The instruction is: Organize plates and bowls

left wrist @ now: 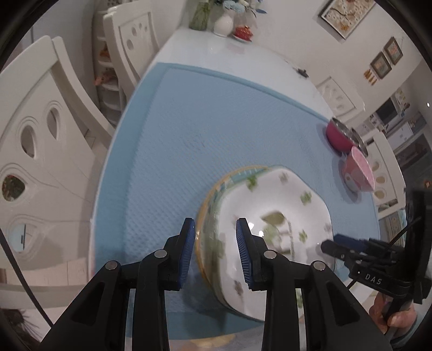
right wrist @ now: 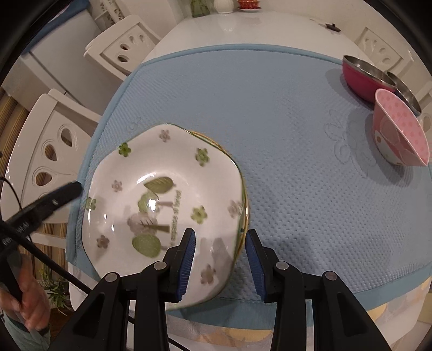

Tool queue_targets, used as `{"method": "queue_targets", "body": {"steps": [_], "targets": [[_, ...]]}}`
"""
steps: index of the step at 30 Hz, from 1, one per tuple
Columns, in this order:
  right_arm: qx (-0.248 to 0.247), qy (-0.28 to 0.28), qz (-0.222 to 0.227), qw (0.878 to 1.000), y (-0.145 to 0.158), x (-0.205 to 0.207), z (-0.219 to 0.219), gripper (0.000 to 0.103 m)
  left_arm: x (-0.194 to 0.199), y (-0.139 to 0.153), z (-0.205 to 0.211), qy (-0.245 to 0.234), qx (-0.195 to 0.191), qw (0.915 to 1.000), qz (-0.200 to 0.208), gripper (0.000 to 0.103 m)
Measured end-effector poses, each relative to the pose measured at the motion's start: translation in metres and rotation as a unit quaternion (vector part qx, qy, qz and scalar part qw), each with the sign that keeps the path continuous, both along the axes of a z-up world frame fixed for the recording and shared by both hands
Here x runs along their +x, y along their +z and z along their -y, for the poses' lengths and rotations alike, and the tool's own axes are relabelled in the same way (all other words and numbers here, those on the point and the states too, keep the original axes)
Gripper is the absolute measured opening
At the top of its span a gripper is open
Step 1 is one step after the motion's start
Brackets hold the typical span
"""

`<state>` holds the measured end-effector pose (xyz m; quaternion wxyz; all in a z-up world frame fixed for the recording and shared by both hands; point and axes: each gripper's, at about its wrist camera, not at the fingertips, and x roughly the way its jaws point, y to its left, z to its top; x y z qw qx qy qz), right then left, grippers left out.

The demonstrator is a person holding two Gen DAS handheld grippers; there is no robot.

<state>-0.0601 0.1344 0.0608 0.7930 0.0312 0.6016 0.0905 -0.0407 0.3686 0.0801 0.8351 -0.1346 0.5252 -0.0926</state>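
Plates sit stacked on the near part of the blue mat (right wrist: 270, 135): a white floral plate (right wrist: 162, 205) with green trees and small flowers on top, and a gold-rimmed plate (left wrist: 208, 205) under it, its edge showing past the top one. The stack is blurred in both views, so fine print on it stays unreadable.

Your left gripper (left wrist: 215, 252) straddles the left edge of the stack. One blue pad sits outside the gold rim, the other over the white plate's surface. A gap shows between pads and rim on both sides; they do not look to be pressing, though the blur keeps that from being certain.

Your right gripper (right wrist: 220, 260) straddles the right edge of the same stack, one pad over the white plate, the other outside over the mat. Its jaws also stand apart with the rim between them and a visible gap at the outer pad.

Each gripper shows in the other's view as a dark finger reaching in from the side, with your hand (right wrist: 29, 305) on the handle.

Bowls cluster at the far right of the mat, well apart from the plates: a red bowl (right wrist: 364, 78) with a steel inside, a second steel bowl just behind it, and a pink dotted bowl (right wrist: 399, 129) nearest.

White table (right wrist: 243, 32) beyond the mat carries a white vase (left wrist: 223, 24) and a small red dish. White chairs (left wrist: 40, 121) stand along the left.
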Motion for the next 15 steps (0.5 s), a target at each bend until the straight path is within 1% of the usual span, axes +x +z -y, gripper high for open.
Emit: {"method": "queue_targets", "body": {"steps": [3,8,11,14,15], "targets": [[0.004,-0.012,-0.009,1.0,-0.004,0.002,0.003,0.037,0.005,-0.005,-0.004,0.005,-0.019,0.9998,-0.009,0.029],[0.012,-0.017,-0.033,0.999,-0.015,0.005,-0.002,0.039,0.007,-0.013,0.003,-0.008,-0.022,0.9995,-0.02,0.029],[-0.008,-0.017,-0.029,0.999,-0.015,0.005,-0.009,0.041,0.007,-0.019,0.005,-0.013,-0.033,0.9988,-0.034,0.029],[-0.013,-0.022,-0.03,0.999,-0.016,0.007,-0.013,0.041,0.005,-0.026,0.005,-0.015,-0.046,0.9978,-0.046,0.029],[-0.011,-0.023,-0.031,0.999,-0.016,0.008,-0.014,0.041,0.004,-0.027,0.006,-0.013,-0.045,0.9978,-0.047,0.029]]}}
